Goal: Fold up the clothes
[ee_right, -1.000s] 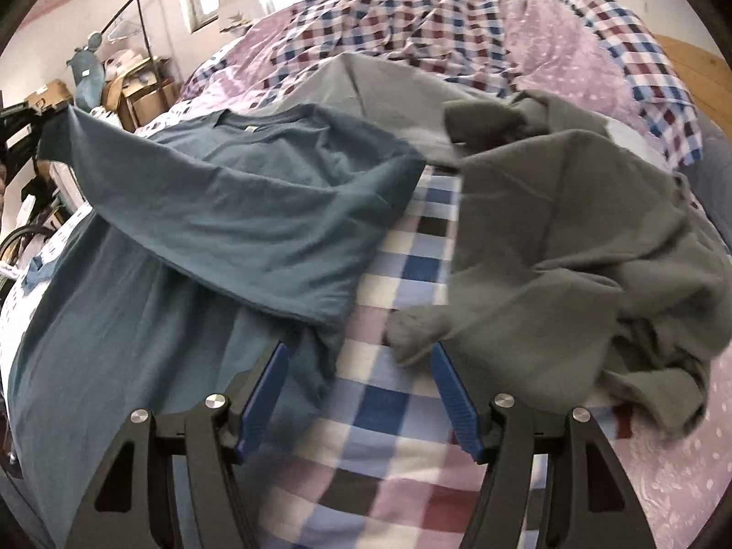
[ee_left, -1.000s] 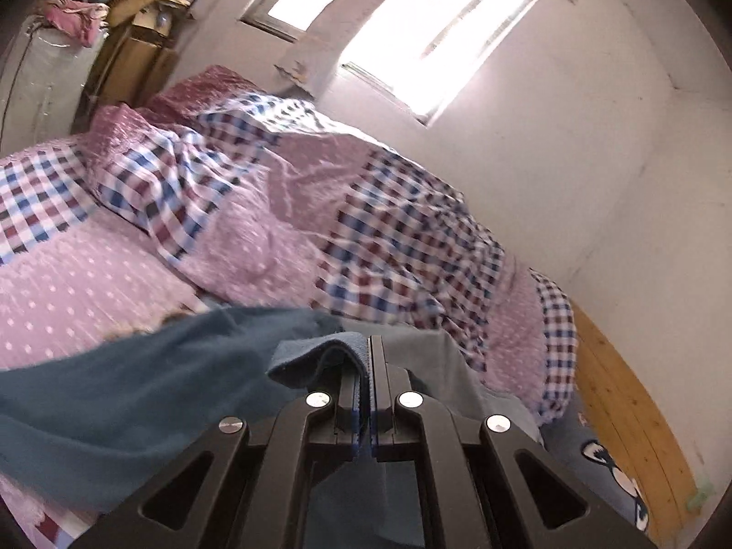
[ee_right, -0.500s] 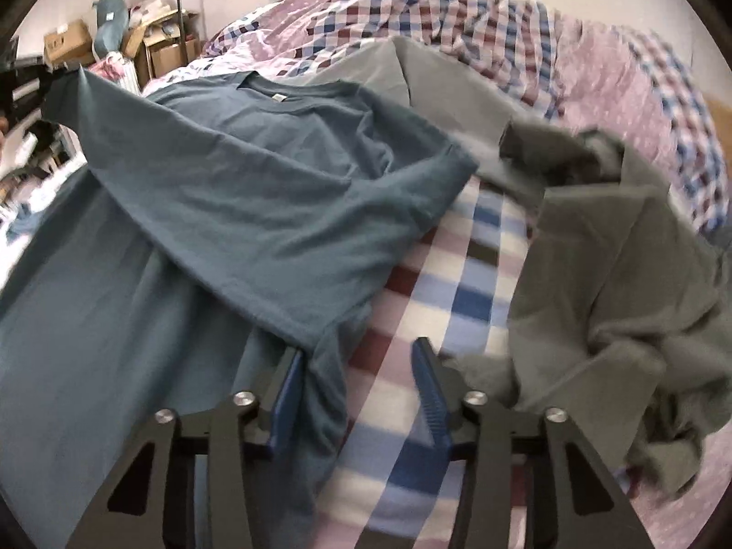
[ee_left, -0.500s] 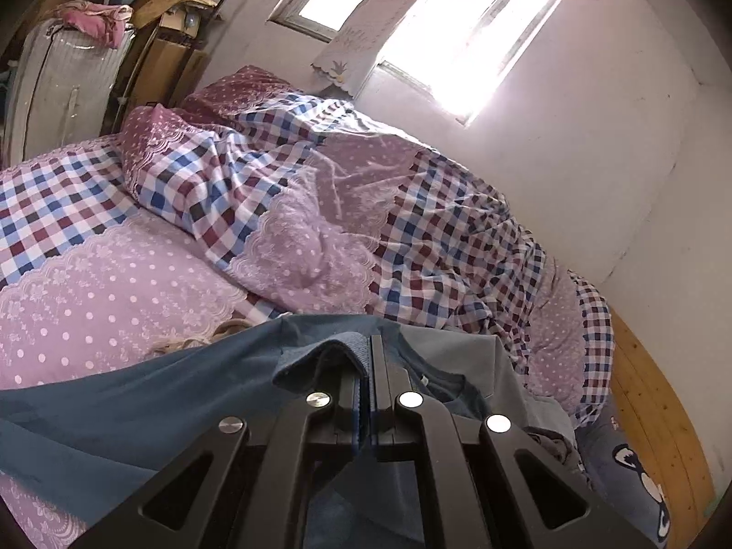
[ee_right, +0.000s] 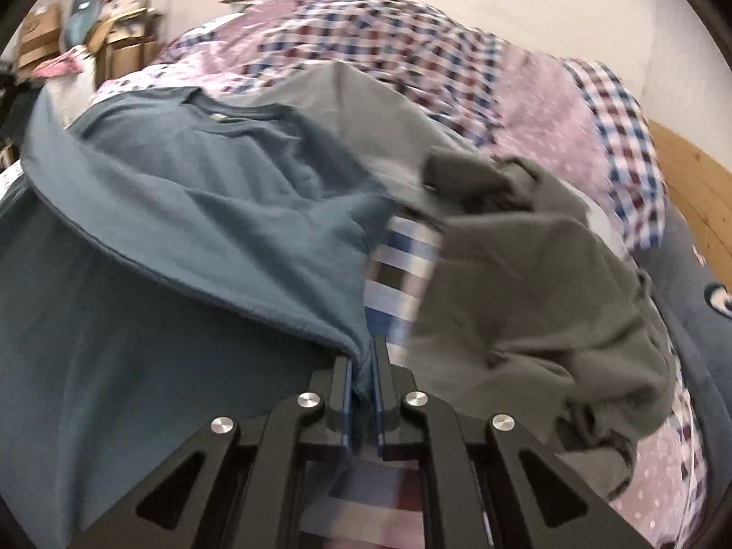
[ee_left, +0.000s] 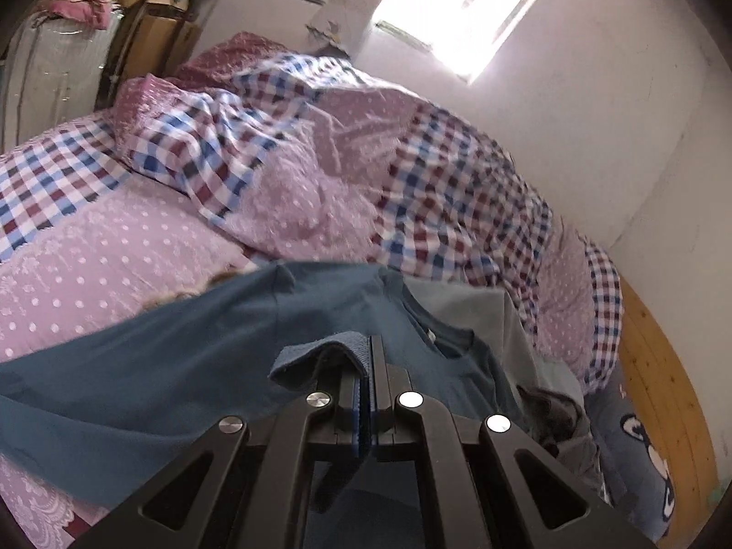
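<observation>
You were working in a lived-in bedroom of a home. A bed [ee_left: 91,265] filled most of both views, made up in pink dotted and checked bedding, with a rumpled quilt [ee_left: 375,174] in the same cloth heaped toward the wall. A bright window [ee_left: 480,13] sat in the plain plastered wall above it. Wooden floorboards [ee_left: 659,379] showed at the bed's far side, next to a blue cartoon-print cloth [ee_left: 640,457]. In the corner stood household storage — cardboard boxes [ee_right: 41,36], a white wrapped bundle [ee_left: 50,73] with pink cloth on top. Loose clothes lay on the bed — a teal T-shirt [ee_right: 206,183] and a grey garment [ee_right: 526,297].
</observation>
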A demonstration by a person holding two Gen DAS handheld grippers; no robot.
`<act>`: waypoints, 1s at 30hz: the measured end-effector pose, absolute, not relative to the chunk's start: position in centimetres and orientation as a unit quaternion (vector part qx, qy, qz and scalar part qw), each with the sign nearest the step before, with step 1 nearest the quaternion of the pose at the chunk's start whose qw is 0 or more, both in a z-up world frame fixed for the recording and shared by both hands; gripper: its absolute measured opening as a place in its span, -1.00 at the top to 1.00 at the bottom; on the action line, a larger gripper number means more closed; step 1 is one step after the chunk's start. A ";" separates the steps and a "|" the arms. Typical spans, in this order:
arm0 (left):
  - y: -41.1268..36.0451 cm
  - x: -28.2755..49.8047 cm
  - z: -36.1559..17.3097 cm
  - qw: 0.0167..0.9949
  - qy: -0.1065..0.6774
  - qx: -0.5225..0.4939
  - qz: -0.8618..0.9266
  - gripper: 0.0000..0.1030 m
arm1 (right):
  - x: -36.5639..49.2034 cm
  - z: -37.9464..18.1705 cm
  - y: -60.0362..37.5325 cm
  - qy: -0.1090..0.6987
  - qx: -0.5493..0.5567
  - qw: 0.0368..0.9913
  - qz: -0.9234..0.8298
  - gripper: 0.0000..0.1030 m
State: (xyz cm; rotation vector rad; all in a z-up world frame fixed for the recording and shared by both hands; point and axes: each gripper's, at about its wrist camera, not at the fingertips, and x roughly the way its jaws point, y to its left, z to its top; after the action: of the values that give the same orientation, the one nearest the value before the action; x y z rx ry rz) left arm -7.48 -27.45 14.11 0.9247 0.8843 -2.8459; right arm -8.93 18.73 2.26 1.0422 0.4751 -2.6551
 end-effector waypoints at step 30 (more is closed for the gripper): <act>-29.6 -7.3 7.6 0.000 0.277 0.376 -0.884 0.98 | -21.9 6.8 23.3 -0.109 0.448 0.196 -0.865 0.10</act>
State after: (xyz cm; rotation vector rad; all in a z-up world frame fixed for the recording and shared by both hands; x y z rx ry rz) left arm -7.31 -29.57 7.63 1.1816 0.8697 -2.7772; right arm -21.95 23.30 6.76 1.2557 -0.3056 -2.4238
